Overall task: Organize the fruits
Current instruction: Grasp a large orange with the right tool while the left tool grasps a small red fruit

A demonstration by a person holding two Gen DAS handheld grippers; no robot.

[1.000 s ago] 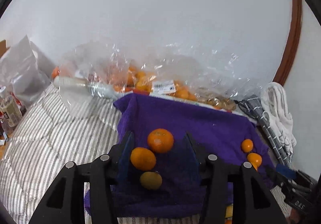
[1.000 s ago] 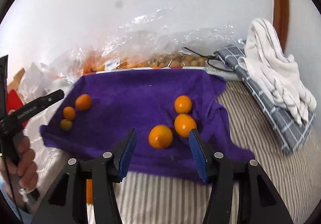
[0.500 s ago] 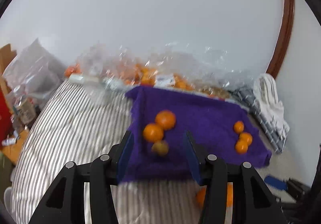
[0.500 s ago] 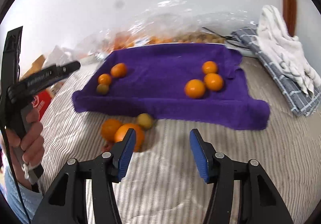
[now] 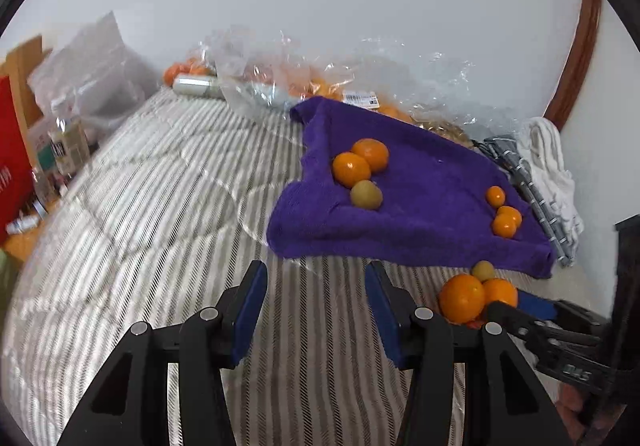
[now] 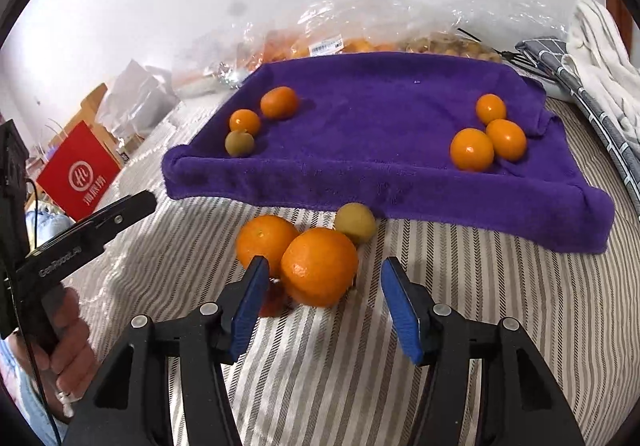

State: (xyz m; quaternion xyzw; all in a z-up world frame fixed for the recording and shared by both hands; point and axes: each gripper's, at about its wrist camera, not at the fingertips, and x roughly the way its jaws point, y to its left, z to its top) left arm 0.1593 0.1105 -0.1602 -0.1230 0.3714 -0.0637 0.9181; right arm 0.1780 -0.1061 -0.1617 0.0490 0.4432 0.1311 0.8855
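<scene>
Presently: right gripper (image 6: 322,300), jaws apart, flanked a large orange (image 6: 319,266); left gripper (image 5: 316,312), jaws apart, empty, over the striped bed (image 5: 160,206).

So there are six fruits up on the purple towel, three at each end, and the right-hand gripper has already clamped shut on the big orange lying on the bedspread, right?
Not quite. The purple towel does hold six fruits, three at each end, but the right gripper is open, not clamped. In the right wrist view its blue pads stand apart on either side of the big orange, which lies on the striped bedspread.
</scene>
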